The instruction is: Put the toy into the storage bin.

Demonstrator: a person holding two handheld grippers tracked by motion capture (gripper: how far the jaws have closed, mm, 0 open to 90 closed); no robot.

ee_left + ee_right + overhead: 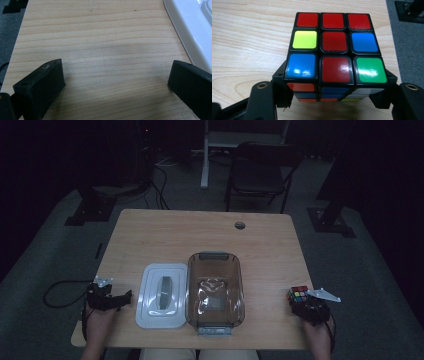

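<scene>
At the table's [200, 227] right edge, the right tool [334, 97] clamps a Rubik's cube [334, 47]; the left tool [117, 80] rests with jaws apart.

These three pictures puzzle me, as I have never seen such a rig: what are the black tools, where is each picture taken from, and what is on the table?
A person sits at a light wooden table and holds a hand-worked black two-jaw gripper in each hand. The high view looks down from above the person. The other two pictures come from cameras riding on the grippers, looking along their jaws.

The left gripper stands open over bare wood, holding nothing. The right gripper is shut on a scrambled colour-tiled puzzle cube near the table's right edge.

In the middle lie a clear brownish plastic container with no lid on, and beside it, to its left, a white rectangular plastic lid.
</scene>
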